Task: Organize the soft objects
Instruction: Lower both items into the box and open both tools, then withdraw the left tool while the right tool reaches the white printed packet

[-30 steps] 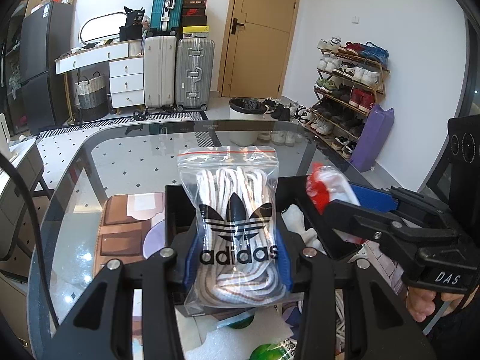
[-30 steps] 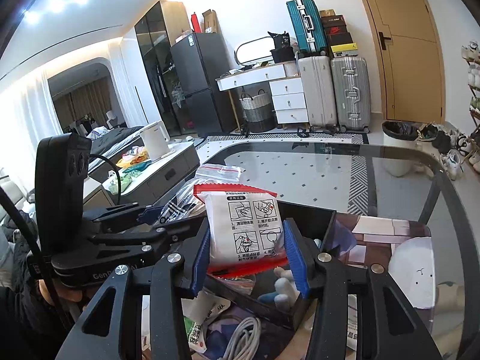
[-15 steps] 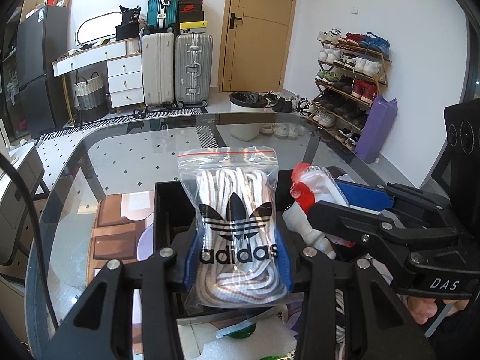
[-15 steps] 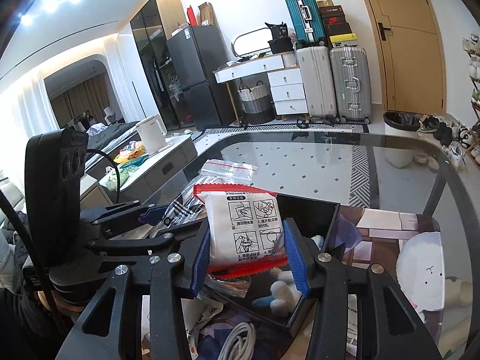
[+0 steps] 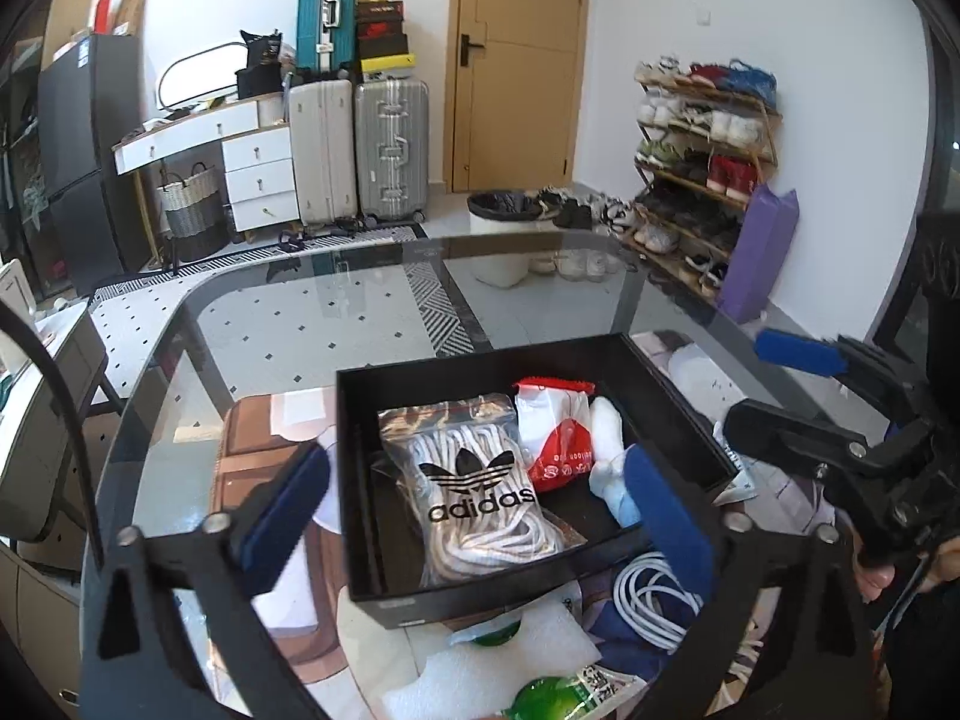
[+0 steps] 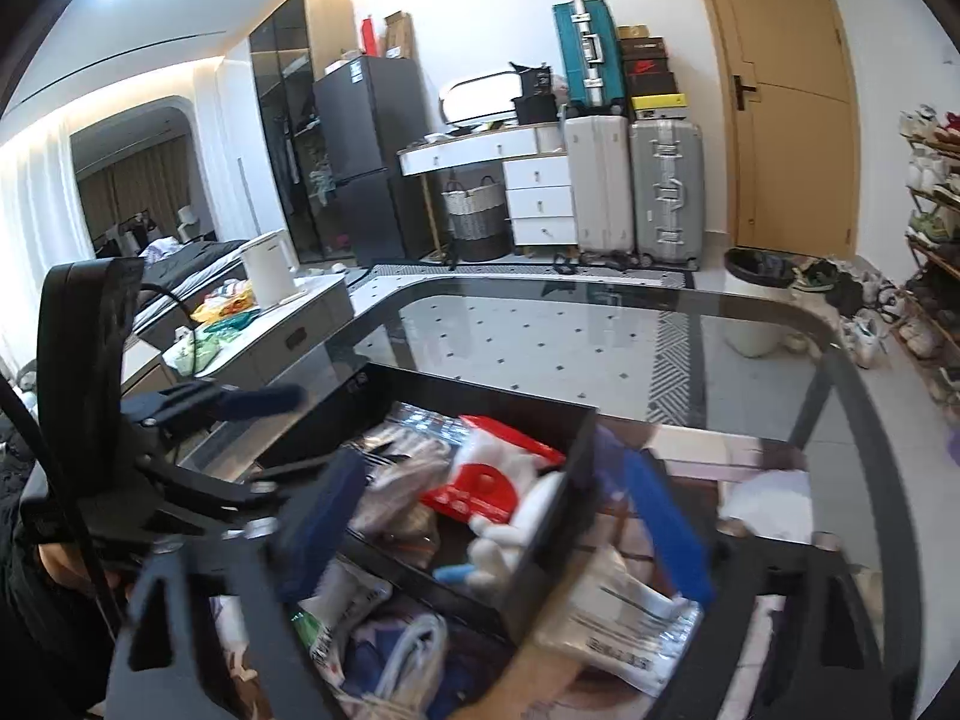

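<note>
A black open box (image 5: 672, 384) stands on the glass table. In it lie a clear adidas bag of white laces (image 5: 480, 480), a red-and-white packet (image 5: 555, 438) and a white plush toy (image 5: 606, 450). My left gripper (image 5: 480, 492) is open and empty, its blue pads spread either side of the box front. My right gripper (image 6: 498, 516) is open and empty above the same box (image 6: 540, 414), where the red-and-white packet (image 6: 492, 480) and the plush toy (image 6: 516, 534) show. The right gripper also shows at the right of the left wrist view (image 5: 840, 396).
In front of the box lie a white cable coil (image 5: 654, 588), white foam (image 5: 516, 654), a green-labelled packet (image 5: 558, 696) and a printed white pouch (image 6: 624, 618). A brown board (image 5: 252, 450) lies left of the box. The glass table's far half (image 5: 372, 312) stretches toward suitcases and a shoe rack.
Both grippers have opened. The adidas lace bag has dropped from my left gripper and the red-and-white packet from my right gripper; both now lie in the black box.
</note>
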Motion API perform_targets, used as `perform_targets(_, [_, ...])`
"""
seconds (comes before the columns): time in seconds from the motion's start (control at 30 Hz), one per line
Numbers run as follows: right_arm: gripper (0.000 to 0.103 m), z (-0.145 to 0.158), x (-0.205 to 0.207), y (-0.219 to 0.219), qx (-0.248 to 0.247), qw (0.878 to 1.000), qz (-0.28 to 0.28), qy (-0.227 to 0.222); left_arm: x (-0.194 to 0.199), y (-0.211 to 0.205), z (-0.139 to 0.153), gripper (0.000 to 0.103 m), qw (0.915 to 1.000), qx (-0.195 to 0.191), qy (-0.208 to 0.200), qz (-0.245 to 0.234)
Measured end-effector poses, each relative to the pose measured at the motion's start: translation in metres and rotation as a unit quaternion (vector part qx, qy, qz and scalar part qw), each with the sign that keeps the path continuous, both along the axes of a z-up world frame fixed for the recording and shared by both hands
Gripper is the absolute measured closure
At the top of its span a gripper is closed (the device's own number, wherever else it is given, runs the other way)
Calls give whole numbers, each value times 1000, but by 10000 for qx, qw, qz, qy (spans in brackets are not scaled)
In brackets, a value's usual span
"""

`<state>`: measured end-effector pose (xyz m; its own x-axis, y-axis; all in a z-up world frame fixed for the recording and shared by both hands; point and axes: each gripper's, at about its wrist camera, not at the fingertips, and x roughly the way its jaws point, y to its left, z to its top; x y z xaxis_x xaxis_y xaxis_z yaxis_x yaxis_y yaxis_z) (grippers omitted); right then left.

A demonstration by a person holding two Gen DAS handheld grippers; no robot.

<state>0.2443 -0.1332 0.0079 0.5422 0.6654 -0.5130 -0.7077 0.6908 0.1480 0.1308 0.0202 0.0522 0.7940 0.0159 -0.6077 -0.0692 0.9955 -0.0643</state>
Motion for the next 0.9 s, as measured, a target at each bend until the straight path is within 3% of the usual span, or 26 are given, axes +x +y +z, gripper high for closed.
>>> perform_targets(0.3, [1,-12,0,-36,-357,9984,-421,106,-25,15,-5,0,9998,-92,88,170])
perform_targets(0.9, [1,-44,-3,-49,-692,9941,-665,504,-40,19,-31,0,9984,-153,461,273])
